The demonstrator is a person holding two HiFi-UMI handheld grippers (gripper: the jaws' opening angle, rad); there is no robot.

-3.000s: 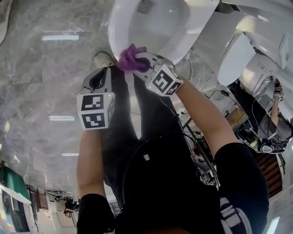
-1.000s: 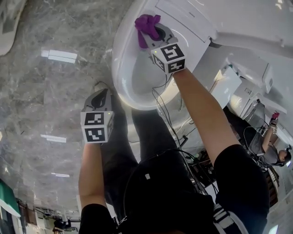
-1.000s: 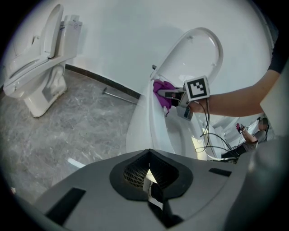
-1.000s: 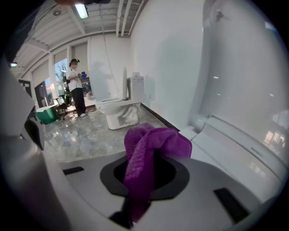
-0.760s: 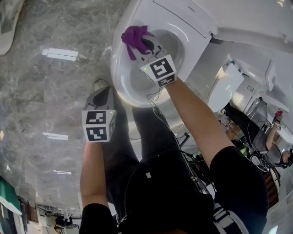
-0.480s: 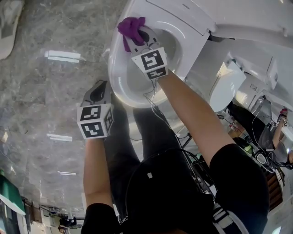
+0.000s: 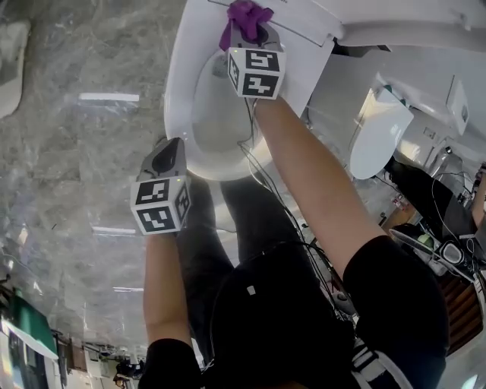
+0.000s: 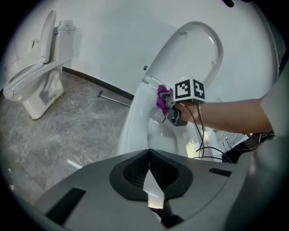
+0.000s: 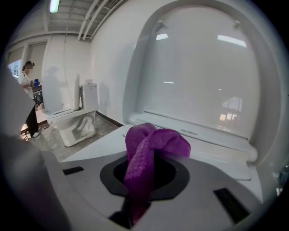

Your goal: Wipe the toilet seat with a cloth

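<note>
The right gripper (image 7: pixel 250 29) has its jaws clamped on a crumpled purple cloth (image 7: pixel 244 15) at the white oval toilet seat's (image 7: pixel 176 83) rear. The left gripper (image 7: pixel 168 154), jaws closed and empty, hangs by its front.

- No words, brand names or numbers can be read anywhere.
- Left gripper (image 7: pixel 170 143): its cube (image 7: pixel 159 205) carries black-and-white square markers, which are patterns and not letters.
- Right gripper (image 7: pixel 251 21): its cube (image 7: pixel 256 73) has the same kind of markers and no lettering.
</note>
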